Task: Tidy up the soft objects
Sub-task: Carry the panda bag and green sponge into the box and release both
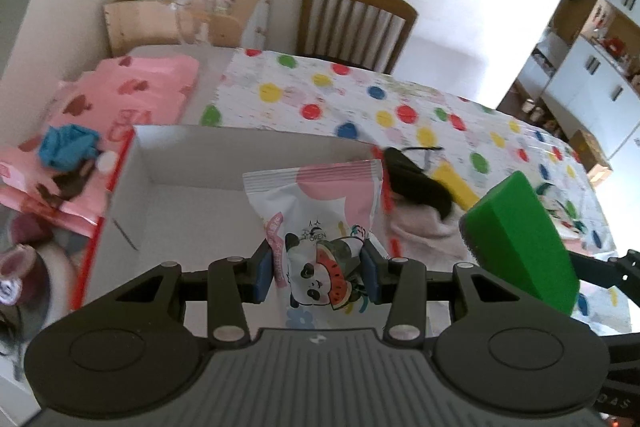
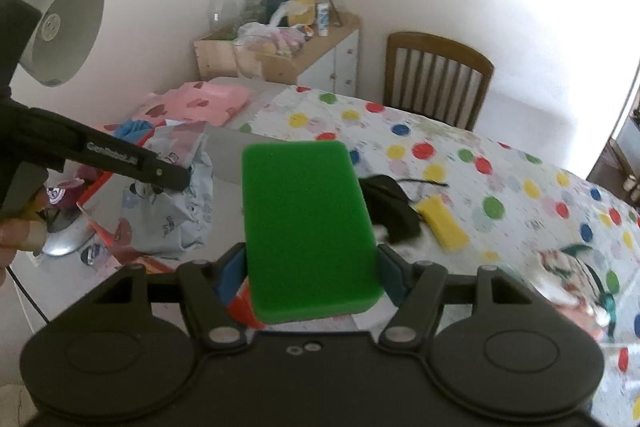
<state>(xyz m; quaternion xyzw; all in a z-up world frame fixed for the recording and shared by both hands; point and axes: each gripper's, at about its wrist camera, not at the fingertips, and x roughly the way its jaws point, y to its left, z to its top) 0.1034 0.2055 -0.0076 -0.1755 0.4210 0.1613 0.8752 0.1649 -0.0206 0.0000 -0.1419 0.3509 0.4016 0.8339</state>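
My left gripper (image 1: 318, 273) is shut on a white and pink packet with a panda print (image 1: 320, 227) and holds it over the open white box with a red rim (image 1: 192, 163). My right gripper (image 2: 310, 277) is shut on a green sponge (image 2: 308, 223), held above the table beside the box. The sponge also shows at the right of the left wrist view (image 1: 520, 239). The left gripper and its packet (image 2: 176, 195) show at the left of the right wrist view.
A dotted tablecloth (image 1: 360, 99) covers the table. On it lie a yellow sponge (image 2: 442, 221), a black object (image 2: 394, 209) and a pale pink cloth (image 1: 424, 227). A pink bag (image 1: 132, 87) with a blue cloth (image 1: 66, 145) lies left of the box. A wooden chair (image 1: 352, 23) stands behind.
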